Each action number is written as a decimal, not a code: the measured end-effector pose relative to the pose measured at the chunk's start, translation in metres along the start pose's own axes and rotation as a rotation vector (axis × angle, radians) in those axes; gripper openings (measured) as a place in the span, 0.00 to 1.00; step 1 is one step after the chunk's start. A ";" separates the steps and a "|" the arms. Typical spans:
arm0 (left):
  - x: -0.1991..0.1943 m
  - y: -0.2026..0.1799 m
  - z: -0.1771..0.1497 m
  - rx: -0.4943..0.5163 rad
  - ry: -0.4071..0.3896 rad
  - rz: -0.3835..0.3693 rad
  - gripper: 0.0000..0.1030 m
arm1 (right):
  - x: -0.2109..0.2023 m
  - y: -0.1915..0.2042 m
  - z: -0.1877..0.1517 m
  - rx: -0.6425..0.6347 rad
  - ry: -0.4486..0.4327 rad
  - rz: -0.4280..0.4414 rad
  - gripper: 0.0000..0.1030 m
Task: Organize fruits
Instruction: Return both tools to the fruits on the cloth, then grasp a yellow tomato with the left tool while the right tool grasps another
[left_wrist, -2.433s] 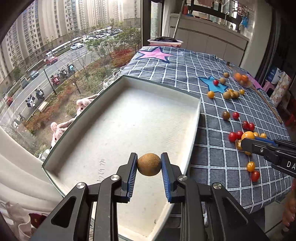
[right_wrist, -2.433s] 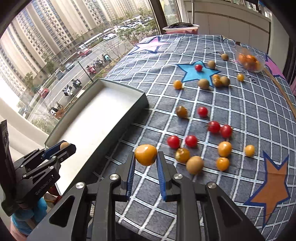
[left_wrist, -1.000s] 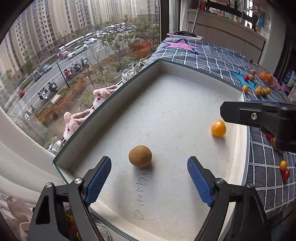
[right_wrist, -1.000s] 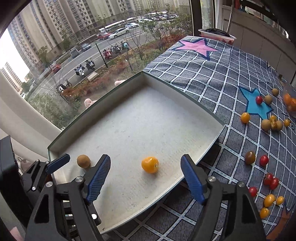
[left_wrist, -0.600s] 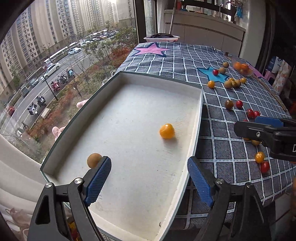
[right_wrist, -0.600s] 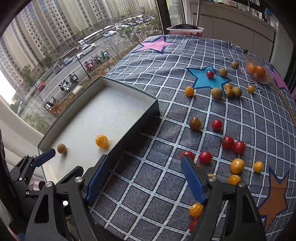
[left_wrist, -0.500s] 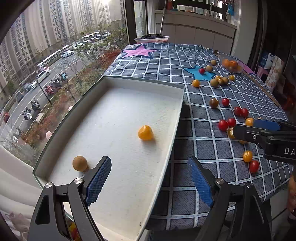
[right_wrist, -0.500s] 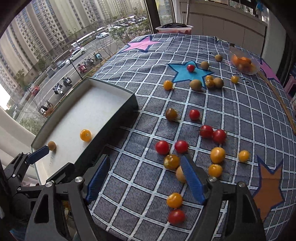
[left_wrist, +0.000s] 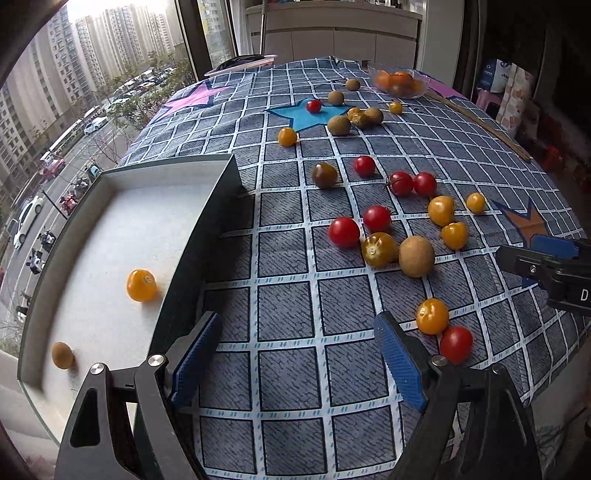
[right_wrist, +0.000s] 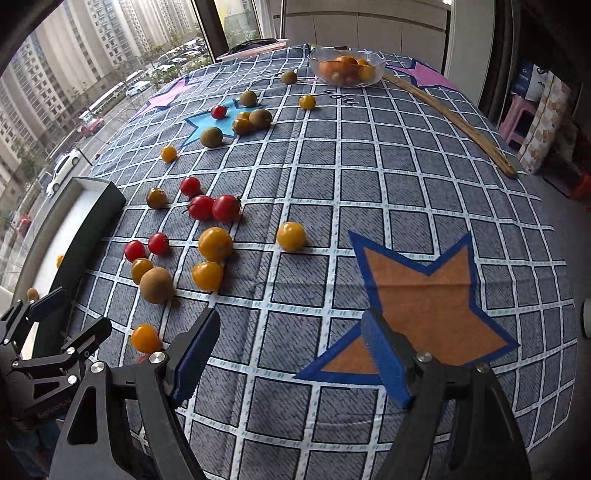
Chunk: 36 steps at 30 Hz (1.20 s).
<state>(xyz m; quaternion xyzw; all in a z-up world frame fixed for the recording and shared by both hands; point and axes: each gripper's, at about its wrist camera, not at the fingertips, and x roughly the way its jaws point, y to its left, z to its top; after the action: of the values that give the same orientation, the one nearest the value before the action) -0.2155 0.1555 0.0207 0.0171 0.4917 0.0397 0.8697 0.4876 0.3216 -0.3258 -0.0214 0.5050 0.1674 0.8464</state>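
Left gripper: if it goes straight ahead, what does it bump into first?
Probably the checked tablecloth first; the open left gripper has no fruit between its fingers. The yellow tomato sits just right of that line.

Table covering: blue-grey checked cloth (right_wrist: 388, 177) with white grid lines
Cloth motifs: orange star (right_wrist: 424, 306) outlined in blue, light blue star (left_wrist: 299, 116), pink star (left_wrist: 192, 99)
Wooden stick: long pale strip (right_wrist: 454, 122) lying on the cloth, slanting from beside the far bowl toward the right edge
Window: street (left_wrist: 48, 162) below with parked cars and scooters, tower blocks (left_wrist: 55, 74) behind
Background: white cabinet (left_wrist: 332, 33) beyond the table, pink stool (right_wrist: 521, 122) at right
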 end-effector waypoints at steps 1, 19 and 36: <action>0.003 -0.002 0.002 -0.001 0.004 -0.006 0.83 | 0.002 -0.002 -0.001 -0.003 -0.002 -0.008 0.79; 0.025 -0.031 0.030 -0.027 0.017 -0.034 0.65 | 0.026 0.009 0.028 -0.094 -0.081 -0.058 0.69; 0.015 -0.029 0.025 -0.040 0.017 -0.084 0.24 | 0.025 0.010 0.033 -0.055 -0.072 0.029 0.20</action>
<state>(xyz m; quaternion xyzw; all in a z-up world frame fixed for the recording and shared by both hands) -0.1847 0.1279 0.0188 -0.0211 0.4985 0.0132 0.8666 0.5231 0.3443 -0.3299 -0.0311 0.4697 0.1943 0.8606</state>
